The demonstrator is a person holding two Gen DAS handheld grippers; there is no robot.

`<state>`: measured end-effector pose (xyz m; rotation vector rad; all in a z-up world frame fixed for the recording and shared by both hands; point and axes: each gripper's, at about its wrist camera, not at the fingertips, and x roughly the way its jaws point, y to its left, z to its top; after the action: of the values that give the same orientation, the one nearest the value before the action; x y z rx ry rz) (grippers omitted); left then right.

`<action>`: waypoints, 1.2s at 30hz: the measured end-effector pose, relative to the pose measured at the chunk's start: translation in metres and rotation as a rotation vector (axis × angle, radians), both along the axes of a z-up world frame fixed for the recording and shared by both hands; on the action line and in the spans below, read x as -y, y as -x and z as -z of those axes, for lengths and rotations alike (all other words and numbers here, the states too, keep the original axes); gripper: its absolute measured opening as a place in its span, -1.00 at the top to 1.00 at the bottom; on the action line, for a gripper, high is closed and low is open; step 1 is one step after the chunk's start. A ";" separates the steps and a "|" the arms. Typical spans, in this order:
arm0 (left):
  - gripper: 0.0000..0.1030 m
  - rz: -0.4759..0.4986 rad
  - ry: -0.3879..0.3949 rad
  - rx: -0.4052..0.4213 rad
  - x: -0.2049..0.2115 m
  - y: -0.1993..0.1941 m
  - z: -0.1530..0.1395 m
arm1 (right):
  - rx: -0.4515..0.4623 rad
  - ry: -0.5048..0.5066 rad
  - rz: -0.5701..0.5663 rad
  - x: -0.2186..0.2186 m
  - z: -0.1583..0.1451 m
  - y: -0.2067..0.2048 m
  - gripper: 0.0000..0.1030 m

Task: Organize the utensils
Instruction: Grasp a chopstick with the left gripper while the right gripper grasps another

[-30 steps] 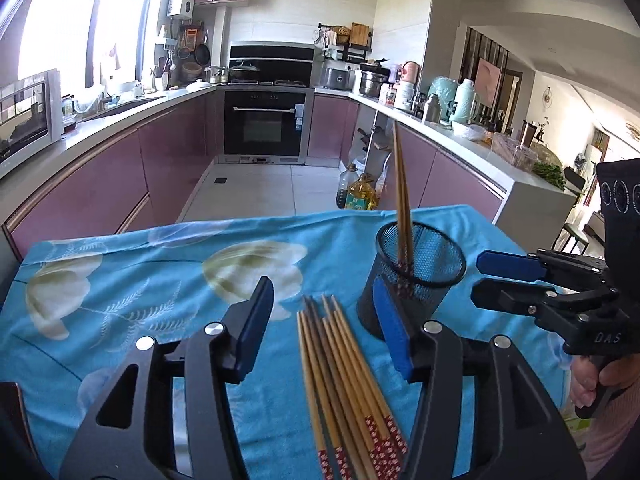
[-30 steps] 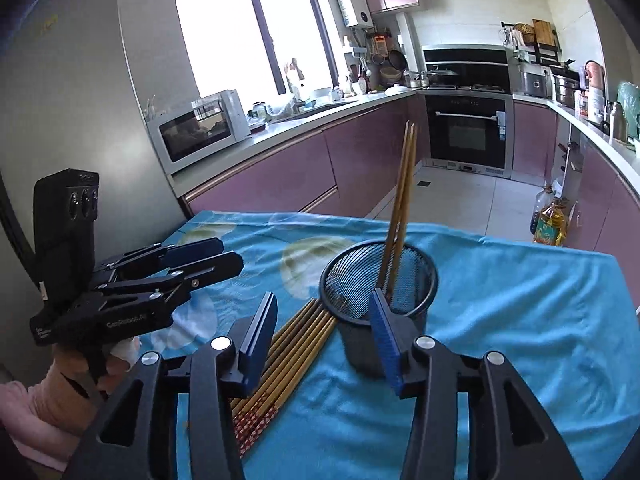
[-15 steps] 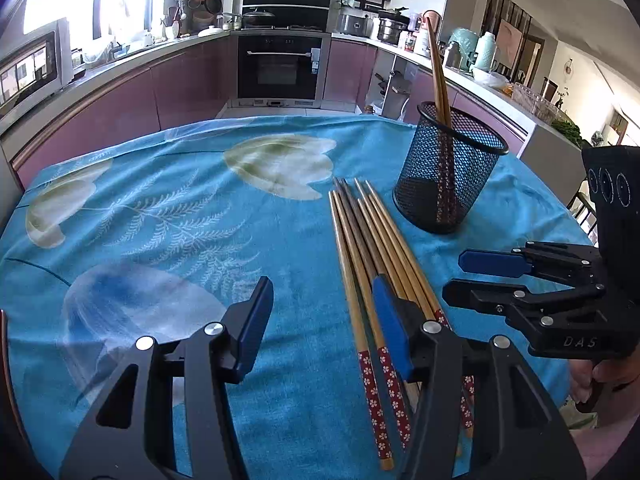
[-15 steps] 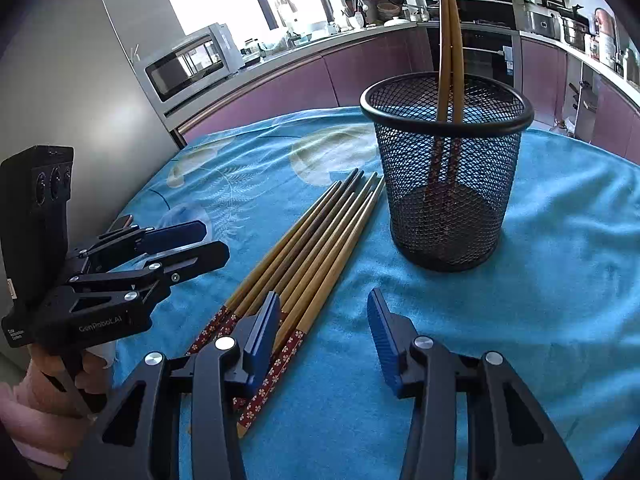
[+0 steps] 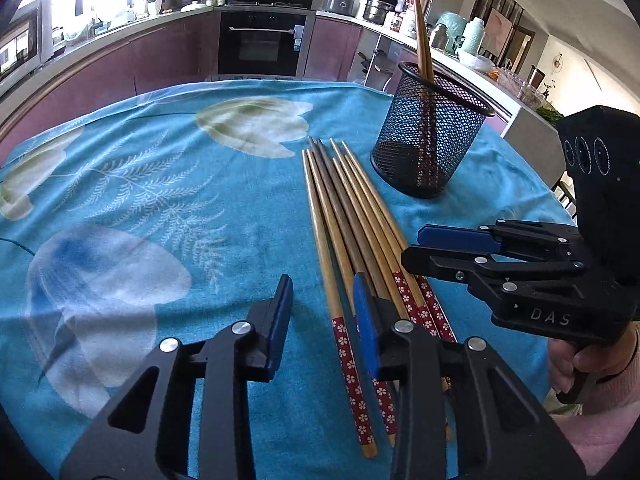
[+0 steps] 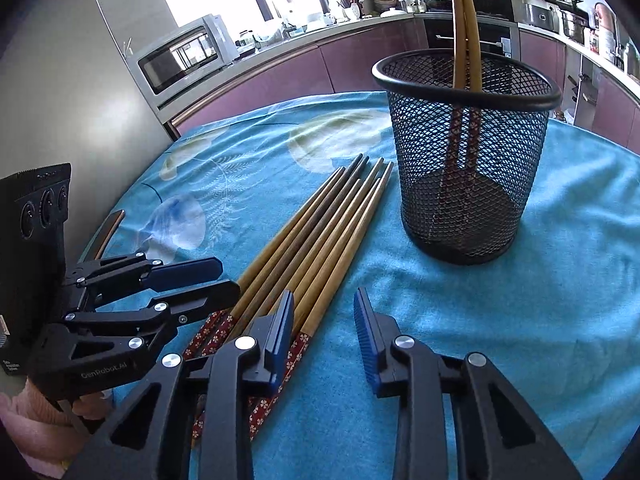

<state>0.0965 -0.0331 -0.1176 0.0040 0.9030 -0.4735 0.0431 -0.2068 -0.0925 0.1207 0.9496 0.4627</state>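
Several wooden chopsticks (image 5: 352, 208) (image 6: 320, 232) with red flowered ends lie side by side on the blue cloth. A black mesh cup (image 5: 432, 152) (image 6: 468, 160) stands upright beyond them with two chopsticks (image 5: 422, 20) (image 6: 464, 20) leaning in it. My left gripper (image 5: 322, 314) (image 6: 230, 278) hangs low over the red ends. Its jaws are closing, with the leftmost chopstick between them and untouched. My right gripper (image 6: 323, 316) (image 5: 416, 246) is closing too. The rightmost chopstick lies between its jaws, close to the left pad, and neither pad presses on it.
The tablecloth (image 5: 160, 200) covers a round table whose edge falls away just past the cup. A hand (image 5: 588, 364) holds the right gripper's handle. Purple kitchen counters, an oven (image 5: 260, 40) and a microwave (image 6: 184, 56) stand well behind.
Both grippers have come down toward the table and tilted further downward, so the chopsticks' red ends now sit at their tips. Both pairs of jaws have narrowed.
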 end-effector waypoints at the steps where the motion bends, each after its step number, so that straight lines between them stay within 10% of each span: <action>1: 0.49 0.003 0.004 -0.005 0.000 0.000 0.001 | -0.001 -0.002 0.001 -0.001 0.001 -0.001 0.47; 36: 0.73 0.027 0.063 -0.059 -0.006 -0.003 0.004 | -0.045 -0.024 -0.002 0.000 0.003 -0.002 0.72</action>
<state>0.0999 -0.0271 -0.1215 -0.0554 0.9470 -0.5295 0.0451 -0.2068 -0.0955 0.1523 0.9883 0.4748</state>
